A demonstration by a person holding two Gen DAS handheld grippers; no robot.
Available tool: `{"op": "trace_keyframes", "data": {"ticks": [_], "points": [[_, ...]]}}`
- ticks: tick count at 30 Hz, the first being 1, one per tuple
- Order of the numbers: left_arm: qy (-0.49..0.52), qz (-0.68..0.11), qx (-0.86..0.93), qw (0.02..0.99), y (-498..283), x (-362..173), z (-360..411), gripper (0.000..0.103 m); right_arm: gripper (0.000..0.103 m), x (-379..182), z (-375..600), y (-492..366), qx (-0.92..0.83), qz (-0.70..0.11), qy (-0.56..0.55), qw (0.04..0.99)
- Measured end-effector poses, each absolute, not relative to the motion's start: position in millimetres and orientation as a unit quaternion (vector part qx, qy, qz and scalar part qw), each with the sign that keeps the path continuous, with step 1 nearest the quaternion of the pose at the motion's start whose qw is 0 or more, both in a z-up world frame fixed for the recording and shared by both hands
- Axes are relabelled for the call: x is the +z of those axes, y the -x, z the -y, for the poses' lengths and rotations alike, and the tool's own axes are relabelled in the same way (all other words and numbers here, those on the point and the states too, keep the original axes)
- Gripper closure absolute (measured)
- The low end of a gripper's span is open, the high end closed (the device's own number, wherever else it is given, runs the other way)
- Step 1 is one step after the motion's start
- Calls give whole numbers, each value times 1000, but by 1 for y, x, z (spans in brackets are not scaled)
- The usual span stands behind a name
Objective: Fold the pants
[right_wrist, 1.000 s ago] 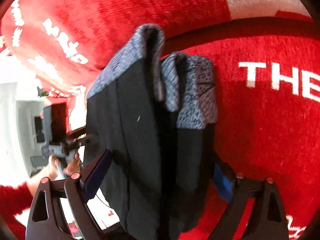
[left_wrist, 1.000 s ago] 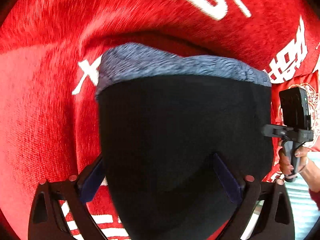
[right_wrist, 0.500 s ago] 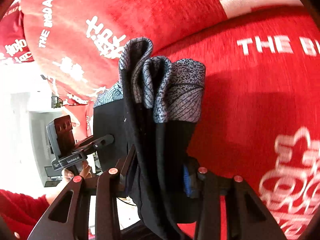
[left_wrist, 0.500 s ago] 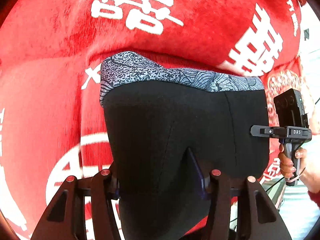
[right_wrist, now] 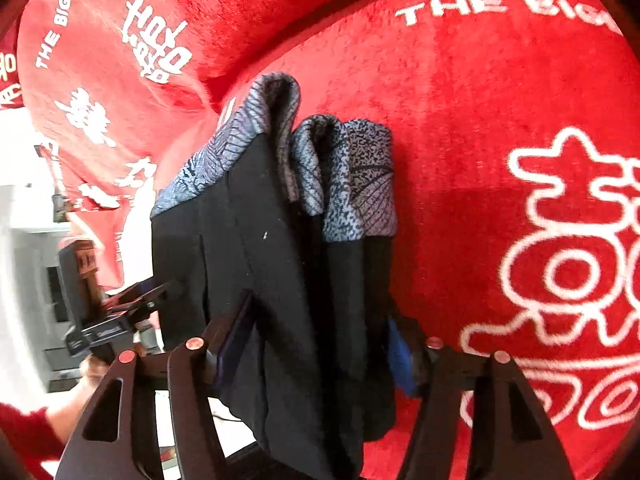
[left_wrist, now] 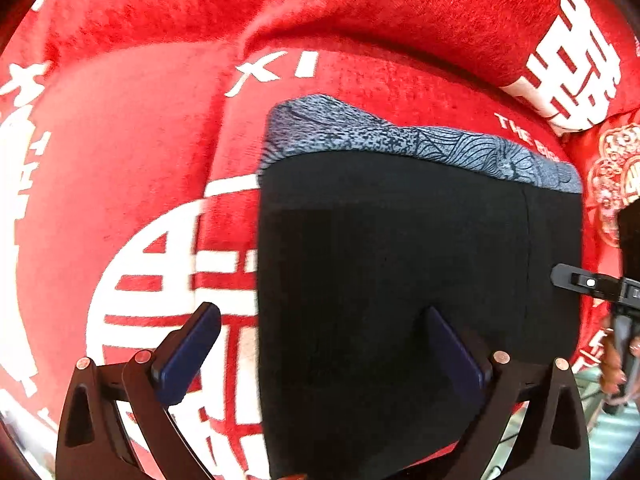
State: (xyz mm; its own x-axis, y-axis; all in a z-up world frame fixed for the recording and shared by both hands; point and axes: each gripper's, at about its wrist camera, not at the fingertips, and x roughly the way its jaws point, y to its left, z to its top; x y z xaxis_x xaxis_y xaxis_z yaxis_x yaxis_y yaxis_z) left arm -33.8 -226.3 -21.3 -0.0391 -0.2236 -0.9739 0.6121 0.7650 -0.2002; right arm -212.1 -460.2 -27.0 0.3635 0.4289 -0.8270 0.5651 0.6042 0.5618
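The folded black pants (left_wrist: 400, 264) with a blue-grey patterned waistband (left_wrist: 416, 144) lie on a red sofa seat. My left gripper (left_wrist: 324, 340) is open, its jaws wide apart; the left finger is clear of the cloth and the right finger (left_wrist: 452, 352) rests on the pants. In the right wrist view the pants (right_wrist: 280, 280) show as a stack of folded layers with the waistband (right_wrist: 348, 184) on the far end. My right gripper (right_wrist: 316, 340) is open around the stack, jaws on either side of it. The right gripper also shows in the left wrist view (left_wrist: 600, 284) at the right edge.
The red plush sofa cover (left_wrist: 120, 160) with white characters spreads under and around the pants. The backrest cushion (right_wrist: 120, 40) rises behind. The other gripper and the hand holding it (right_wrist: 104, 320) are at the left in the right wrist view, with white furniture (right_wrist: 24, 280) beyond the sofa edge.
Both grippers have opened and let go of the pants, which now rest on the seat. The left gripper has shifted left, so the pants sit to its right.
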Motion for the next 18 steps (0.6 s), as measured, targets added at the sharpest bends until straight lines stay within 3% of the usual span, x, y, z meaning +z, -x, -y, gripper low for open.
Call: {"op": "trace_keyframes", "data": {"ticks": [3,9,13,18], "points": [[-188,-634,-278,697,41,-10,218,1,24,-13,454,220,-120,-583,-403,696],[-220,-631,-263,696,64,21,203,1,19,33,446,252,-197,-599,-354,691],[-226,-618,-275,701,82,49,197,1,0,65,416,260,-213,-590,-313,713],[-226,-607,-279,709,100,79,190,1,0,95,387,262,-235,-580,-275,730]]}}
